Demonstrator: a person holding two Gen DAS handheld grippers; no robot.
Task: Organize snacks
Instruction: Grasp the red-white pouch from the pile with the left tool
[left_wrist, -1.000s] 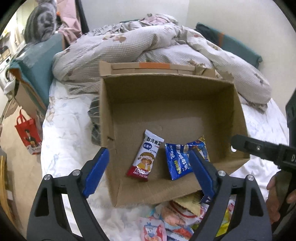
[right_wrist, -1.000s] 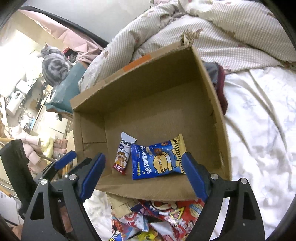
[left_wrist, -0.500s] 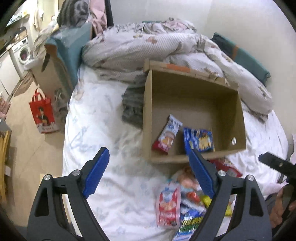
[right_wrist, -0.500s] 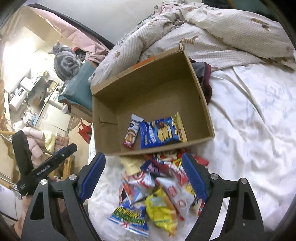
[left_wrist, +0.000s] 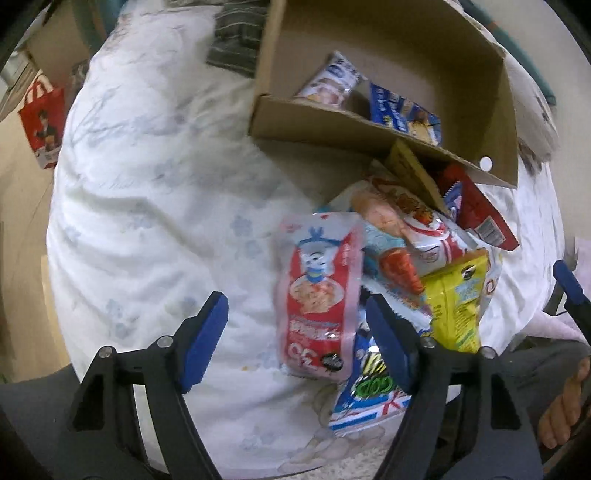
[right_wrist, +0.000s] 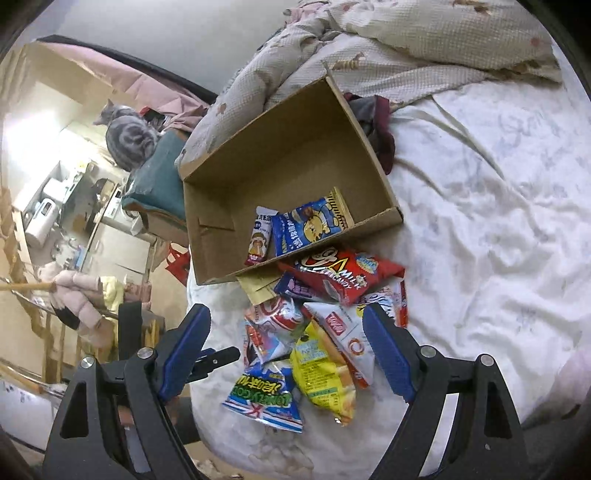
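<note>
- cardboard box (right_wrist: 295, 155) on bed — holds blue packet (right_wrist: 310, 225) and small red bar (right_wrist: 260, 240)
- snack pile (right_wrist: 314, 332) just outside box
- left gripper (left_wrist: 295, 328) closing, pads clear of the red-and-white packet (left_wrist: 319, 291) between them
- right gripper (right_wrist: 288, 347) released, empty

**Print readable on the snack packets**

In the right wrist view, the red packet (right_wrist: 345, 275) lying just outside the cardboard box's near wall carries "MILK" and "CANDY" in pale letters around a yellow triangle; the blue-and-white packet (right_wrist: 264, 400) at the near edge of the pile shows green lettering upside down, seemingly "LONELY GOD", though the first word is partly creased; the blue packet (right_wrist: 310, 225) and the slim red-and-white bar (right_wrist: 260, 240) inside the box bear Chinese characters too small to make out; in the left wrist view, the red-and-pink packet (left_wrist: 319, 295) shows large white digits "35" upside down near its lower end; its other print is blurred.
</note>
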